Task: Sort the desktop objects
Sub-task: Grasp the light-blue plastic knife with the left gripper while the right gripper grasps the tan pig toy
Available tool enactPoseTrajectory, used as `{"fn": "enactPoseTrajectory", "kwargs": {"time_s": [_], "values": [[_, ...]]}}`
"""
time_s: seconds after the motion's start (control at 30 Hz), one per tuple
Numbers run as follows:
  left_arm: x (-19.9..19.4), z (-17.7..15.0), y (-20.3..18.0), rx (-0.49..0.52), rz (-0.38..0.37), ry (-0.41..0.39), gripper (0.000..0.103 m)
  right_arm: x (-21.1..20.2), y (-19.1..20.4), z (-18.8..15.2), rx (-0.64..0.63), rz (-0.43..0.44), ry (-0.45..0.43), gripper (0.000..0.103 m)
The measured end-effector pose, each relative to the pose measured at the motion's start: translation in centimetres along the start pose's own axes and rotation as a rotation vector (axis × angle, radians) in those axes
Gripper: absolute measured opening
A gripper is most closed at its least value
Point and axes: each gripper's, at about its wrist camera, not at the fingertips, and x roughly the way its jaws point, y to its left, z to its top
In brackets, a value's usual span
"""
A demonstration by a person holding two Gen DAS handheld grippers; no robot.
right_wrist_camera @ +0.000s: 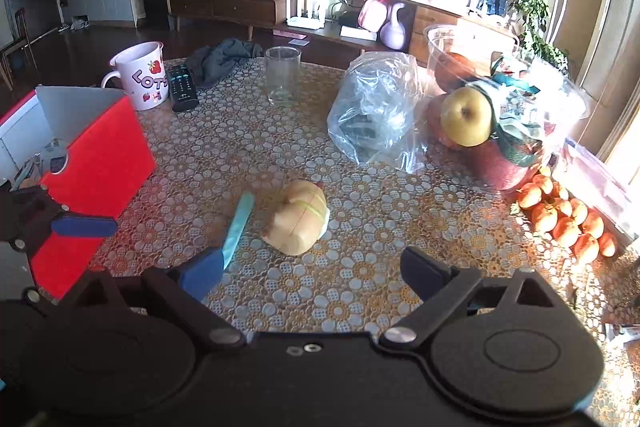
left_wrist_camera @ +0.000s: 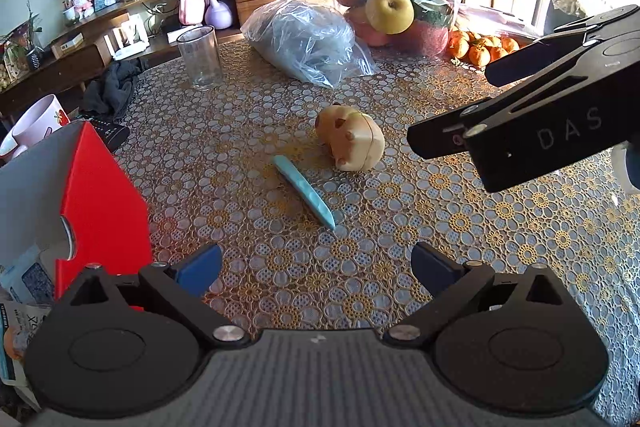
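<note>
A beige animal-shaped toy (left_wrist_camera: 351, 138) lies on the patterned table, with a light blue stick-shaped object (left_wrist_camera: 305, 190) just in front of it. Both show in the right wrist view too, the toy (right_wrist_camera: 298, 223) and the blue stick (right_wrist_camera: 238, 227). A red open box (left_wrist_camera: 102, 201) with items inside stands at the left; it also shows in the right wrist view (right_wrist_camera: 94, 163). My left gripper (left_wrist_camera: 316, 267) is open and empty, short of the stick. My right gripper (right_wrist_camera: 310, 273) is open and empty, just short of the toy; its body shows in the left wrist view (left_wrist_camera: 532, 131).
A clear glass (left_wrist_camera: 200, 57), a crumpled plastic bag (left_wrist_camera: 306, 41), a glass fruit bowl (left_wrist_camera: 396, 3) and tangerines (left_wrist_camera: 484, 49) stand at the far side. A white mug (right_wrist_camera: 142, 75), a remote (right_wrist_camera: 182, 87) and a dark cloth (right_wrist_camera: 224, 59) lie far left.
</note>
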Motion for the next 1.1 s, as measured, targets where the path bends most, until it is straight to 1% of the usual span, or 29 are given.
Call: {"fn": "enactPoseTrajectory", "kwargs": {"time_s": [0.27,0.43,0.53,0.7,0.8,0.83,0.87,0.93,1.1], "values": [[3.2,0.5,0.5,-0.054,0.008,0.026,0.101,3.8,-0.1,1.5,0.041,0.019,0.054,0.095],[4.2,0.8,0.7,-0.078,0.024,0.024,0.101,5.7,-0.1,3.2,0.085,-0.007,0.083,0.092],[4.7,1.0,0.8,-0.097,0.026,0.021,0.1,6.9,0.0,4.2,0.098,-0.015,0.117,0.091],[5.3,1.3,0.9,-0.132,0.037,0.018,0.096,9.0,-0.1,5.0,0.139,-0.032,0.169,0.087],[5.7,1.4,0.6,-0.132,0.06,0.014,0.091,10.0,0.1,5.0,0.131,-0.049,0.201,0.085],[5.9,1.5,0.5,-0.131,0.07,0.016,0.087,10.3,0.2,4.9,0.123,-0.049,0.214,0.082],[6.1,1.5,0.5,-0.137,0.073,0.018,0.082,10.6,0.2,5.0,0.119,-0.053,0.228,0.081],[6.3,1.7,0.5,-0.156,0.078,0.026,0.078,11.1,0.2,5.0,0.12,-0.067,0.258,0.078],[6.9,2.1,0.3,-0.164,0.099,0.019,0.073,12.0,0.2,5.6,0.115,-0.096,0.304,0.075]]}}
